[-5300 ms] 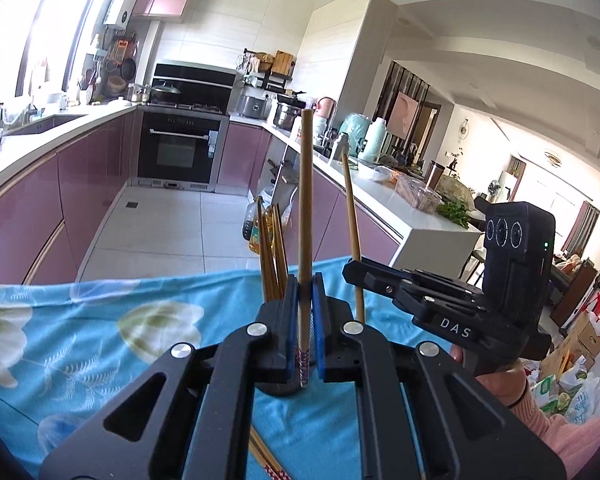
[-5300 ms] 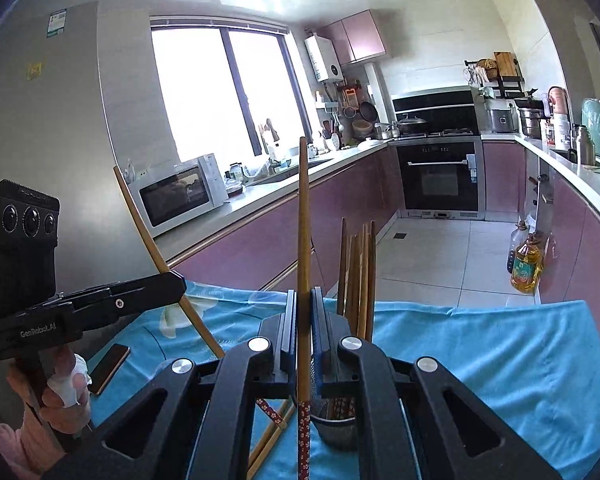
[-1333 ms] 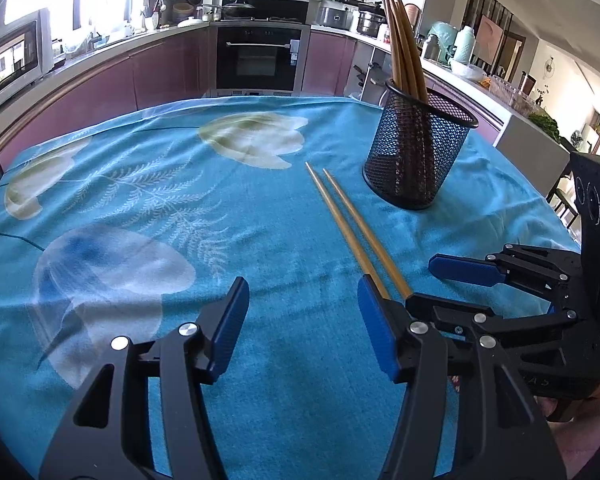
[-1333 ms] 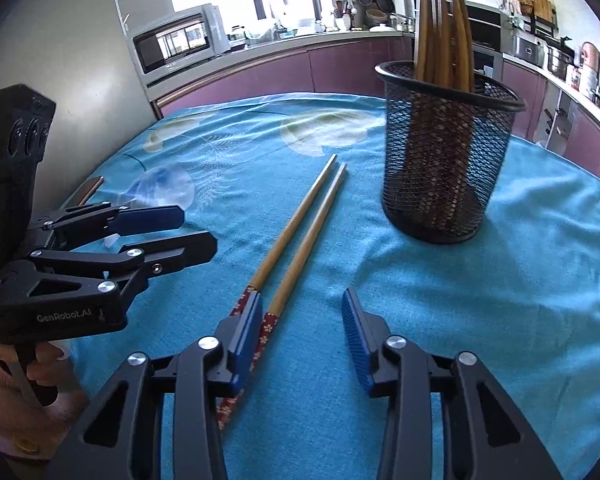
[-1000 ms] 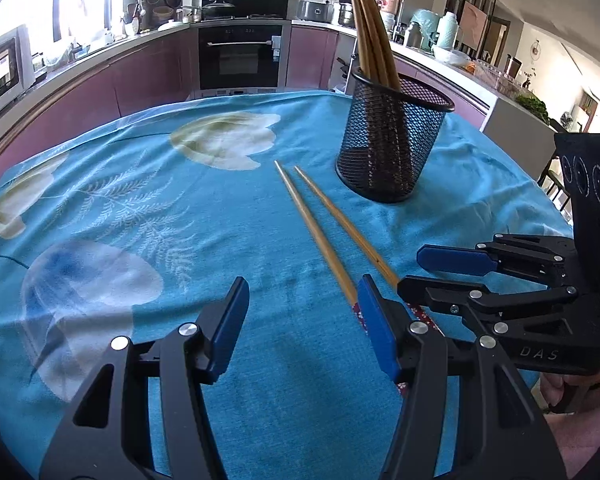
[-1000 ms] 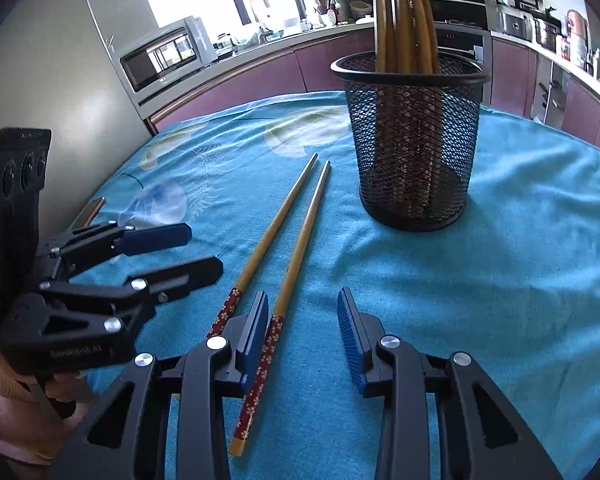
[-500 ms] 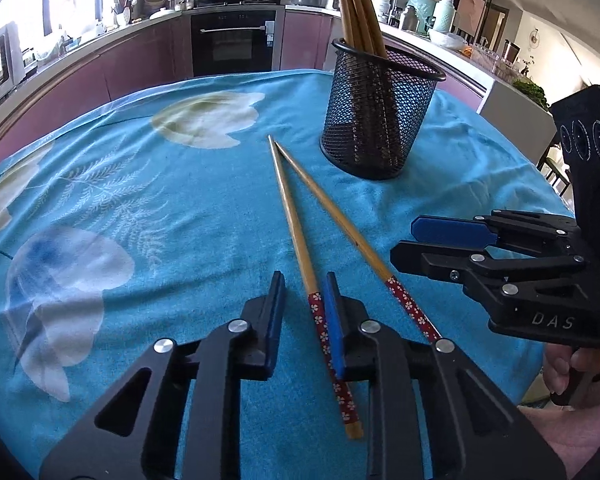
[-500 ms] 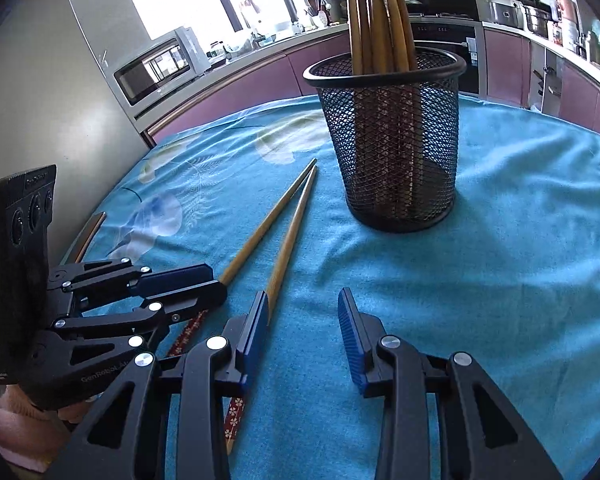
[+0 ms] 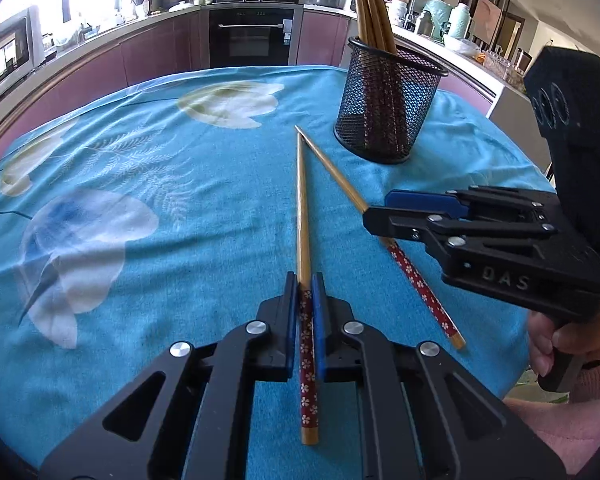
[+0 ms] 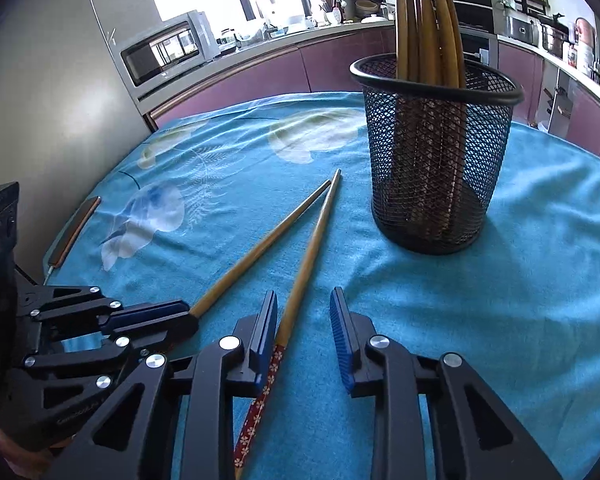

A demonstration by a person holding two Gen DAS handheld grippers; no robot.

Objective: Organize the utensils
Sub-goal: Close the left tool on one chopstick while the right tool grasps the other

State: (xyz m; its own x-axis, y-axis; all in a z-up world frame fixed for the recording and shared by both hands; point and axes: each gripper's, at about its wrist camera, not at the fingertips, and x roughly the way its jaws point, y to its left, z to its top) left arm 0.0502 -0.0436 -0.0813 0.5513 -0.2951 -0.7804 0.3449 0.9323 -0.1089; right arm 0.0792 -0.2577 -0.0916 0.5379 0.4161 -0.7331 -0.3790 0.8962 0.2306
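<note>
Two wooden chopsticks with red flowered ends lie on the blue tablecloth (image 9: 140,184), their tips meeting near the black mesh holder (image 9: 388,112) that has several chopsticks standing in it. My left gripper (image 9: 305,286) is shut on the red end of the left chopstick (image 9: 302,200); in the right wrist view it (image 10: 188,316) shows at lower left, clamped on that stick (image 10: 260,248). My right gripper (image 10: 303,312) straddles the other chopstick (image 10: 306,260), which lies against the left pad; its jaws are closing, with a gap to the right pad. The holder (image 10: 436,160) stands beyond.
A hand in a pink sleeve (image 9: 560,340) holds the right gripper's body (image 9: 500,240). A thin dark flat object (image 10: 74,232) lies at the table's left edge. Kitchen counters, an oven (image 9: 252,36) and a microwave (image 10: 164,54) ring the table.
The left jaws have come together on the left chopstick's red end. The right jaws have narrowed around the other chopstick. Both views have drawn closer to the holder.
</note>
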